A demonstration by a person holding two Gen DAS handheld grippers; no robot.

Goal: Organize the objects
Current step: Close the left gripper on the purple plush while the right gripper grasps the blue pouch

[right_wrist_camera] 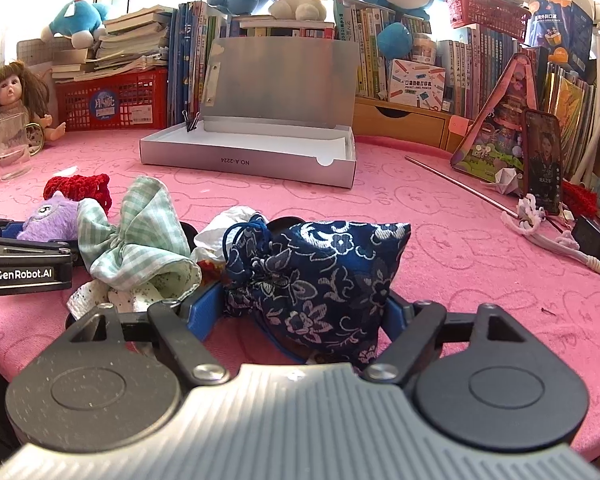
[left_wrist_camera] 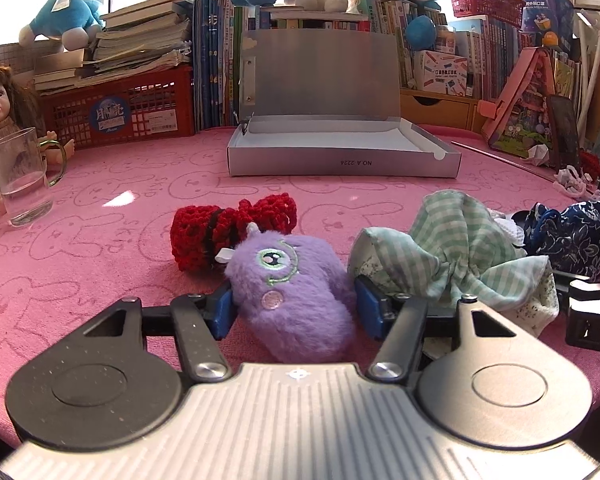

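A purple plush toy (left_wrist_camera: 288,280) lies on the pink cloth between the blue pads (left_wrist_camera: 220,310) of my left gripper (left_wrist_camera: 294,300), and both pads touch its fur. A red knitted piece (left_wrist_camera: 228,232) sits just behind it, and a green checked cloth pouch (left_wrist_camera: 452,248) is to its right. My right gripper (right_wrist_camera: 300,308) has closed on a dark blue floral drawstring pouch (right_wrist_camera: 324,272), which rests on the cloth and hides the right pad. An open grey box (right_wrist_camera: 252,160) stands further back, its lid up. The left gripper (right_wrist_camera: 24,256) shows at the left of the right wrist view.
A glass mug (left_wrist_camera: 20,176) and a doll (left_wrist_camera: 0,104) stand at the far left. Books, red baskets and plush toys line the back. A phone (right_wrist_camera: 542,160), a thin metal rod (right_wrist_camera: 460,184) and white cord (right_wrist_camera: 548,236) lie on the right.
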